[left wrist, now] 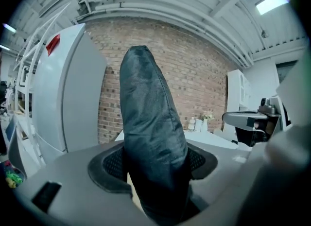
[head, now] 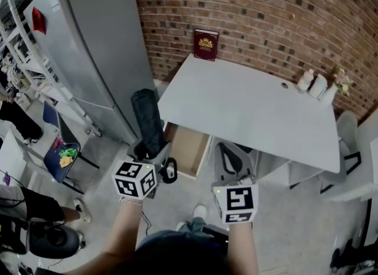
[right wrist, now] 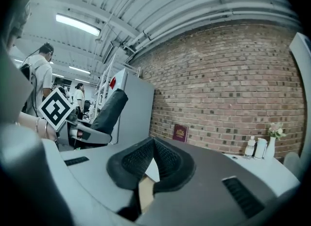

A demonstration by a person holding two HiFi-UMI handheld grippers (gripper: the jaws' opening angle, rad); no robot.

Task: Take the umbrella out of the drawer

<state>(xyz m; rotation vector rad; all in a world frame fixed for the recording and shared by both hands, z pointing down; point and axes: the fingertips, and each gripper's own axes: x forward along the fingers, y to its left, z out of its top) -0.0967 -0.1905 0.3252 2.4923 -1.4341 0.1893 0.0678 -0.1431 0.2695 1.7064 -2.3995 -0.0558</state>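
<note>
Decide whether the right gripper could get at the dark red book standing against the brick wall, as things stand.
Probably yes. The right gripper holds nothing, jaws together, and the white table between it and the book is bare. The book stands at the far edge, though: a long reach.

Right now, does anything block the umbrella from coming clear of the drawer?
Nothing visible does. The left tool grips the umbrella, which stands roughly upright, left of the open drawer and the table.
</note>
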